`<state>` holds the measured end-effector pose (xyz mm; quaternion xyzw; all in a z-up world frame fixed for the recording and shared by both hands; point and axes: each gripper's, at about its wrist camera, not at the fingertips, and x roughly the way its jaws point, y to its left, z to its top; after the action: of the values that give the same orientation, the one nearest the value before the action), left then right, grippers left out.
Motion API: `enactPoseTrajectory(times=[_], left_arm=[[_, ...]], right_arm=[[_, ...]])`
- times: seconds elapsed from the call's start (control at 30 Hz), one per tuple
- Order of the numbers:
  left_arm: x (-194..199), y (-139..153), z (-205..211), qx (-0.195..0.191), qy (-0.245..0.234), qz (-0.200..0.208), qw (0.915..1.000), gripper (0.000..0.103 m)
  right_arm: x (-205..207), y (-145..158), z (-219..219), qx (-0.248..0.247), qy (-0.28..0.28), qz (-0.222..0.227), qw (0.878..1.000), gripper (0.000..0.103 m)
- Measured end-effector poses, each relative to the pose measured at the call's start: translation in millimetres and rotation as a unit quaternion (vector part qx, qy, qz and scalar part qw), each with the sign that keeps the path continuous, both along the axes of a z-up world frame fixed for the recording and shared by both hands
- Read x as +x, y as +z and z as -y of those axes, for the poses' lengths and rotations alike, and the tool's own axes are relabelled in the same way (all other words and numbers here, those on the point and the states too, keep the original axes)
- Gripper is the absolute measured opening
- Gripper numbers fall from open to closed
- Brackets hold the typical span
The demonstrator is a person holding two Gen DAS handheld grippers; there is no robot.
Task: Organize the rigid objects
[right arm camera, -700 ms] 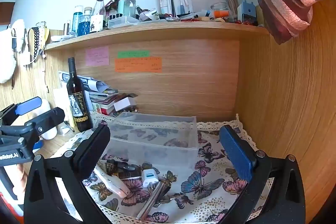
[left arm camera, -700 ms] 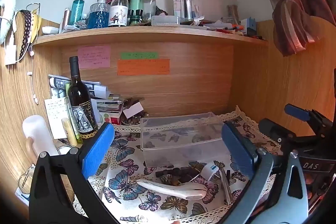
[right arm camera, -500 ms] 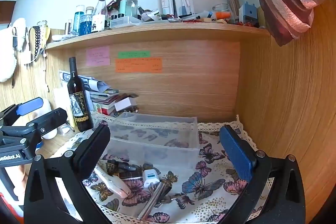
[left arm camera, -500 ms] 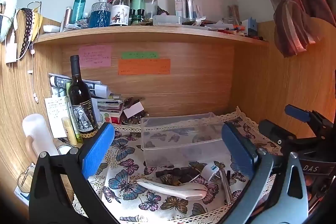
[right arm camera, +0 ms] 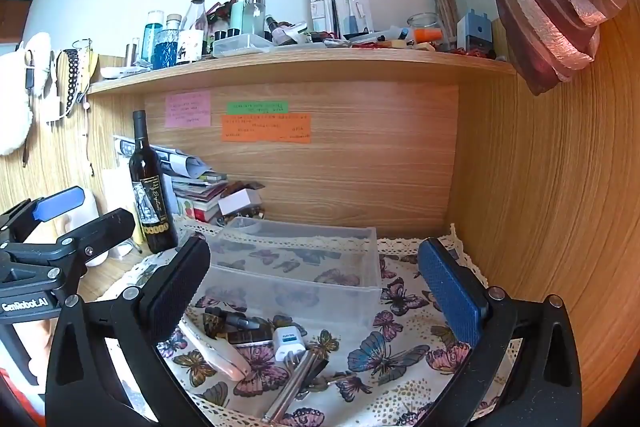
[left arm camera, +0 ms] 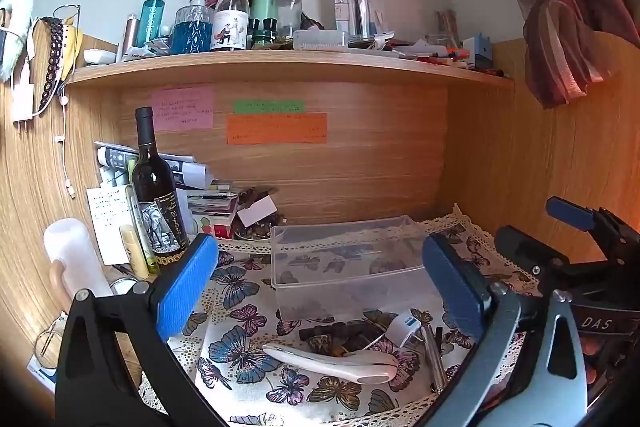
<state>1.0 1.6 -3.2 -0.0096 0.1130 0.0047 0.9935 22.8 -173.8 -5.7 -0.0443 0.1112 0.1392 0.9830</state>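
The left gripper (left arm camera: pixel 320 287) and the right gripper (right arm camera: pixel 316 285) are held spread wide above the butterfly cloth (right arm camera: pixel 400 351), nothing between their pads. Just below, a white adapter (right arm camera: pixel 287 342), a white handle (left arm camera: pixel 332 359) and a metal tube (right arm camera: pixel 294 383) are clustered in front of the clear plastic bin (right arm camera: pixel 304 267).

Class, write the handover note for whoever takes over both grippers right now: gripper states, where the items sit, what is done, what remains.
Left gripper: open, holding nothing, above the butterfly cloth.
Right gripper: open, holding nothing.
Clear plastic bin: on the cloth, looks empty.
In front of the bin, in a loose pile: white handle-shaped item, white plug adapter, metal rod, small dark pieces.
Done: nothing is in the bin.
Left: probably move each piece into the bin.
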Motion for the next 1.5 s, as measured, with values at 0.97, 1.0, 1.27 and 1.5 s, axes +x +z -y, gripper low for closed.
enactPoseTrajectory(times=[0.97, 1.0, 1.27, 1.5], left_arm=[[1.7, -0.9, -0.4, -0.001, 0.002, 0.000, 1.0000, 0.103], [1.6, -0.9, -0.5, -0.001, 0.002, 0.000, 1.0000, 0.103], [1.6, -0.9, -0.6, -0.001, 0.001, 0.000, 1.0000, 0.103], [3.7, -1.6, -1.2, -0.002, 0.001, -0.002, 1.0000, 0.103]], right_arm=[[-0.7, 2.2, 0.7, -0.001, -0.002, 0.005, 1.000, 0.103], [-0.5, 2.3, 0.8, -0.001, -0.002, 0.005, 1.000, 0.103], [-1.1, 2.1, 0.0, 0.001, -0.001, 0.007, 1.000, 0.103], [-2.0, 1.3, -0.5, 0.005, -0.001, 0.006, 1.000, 0.103]])
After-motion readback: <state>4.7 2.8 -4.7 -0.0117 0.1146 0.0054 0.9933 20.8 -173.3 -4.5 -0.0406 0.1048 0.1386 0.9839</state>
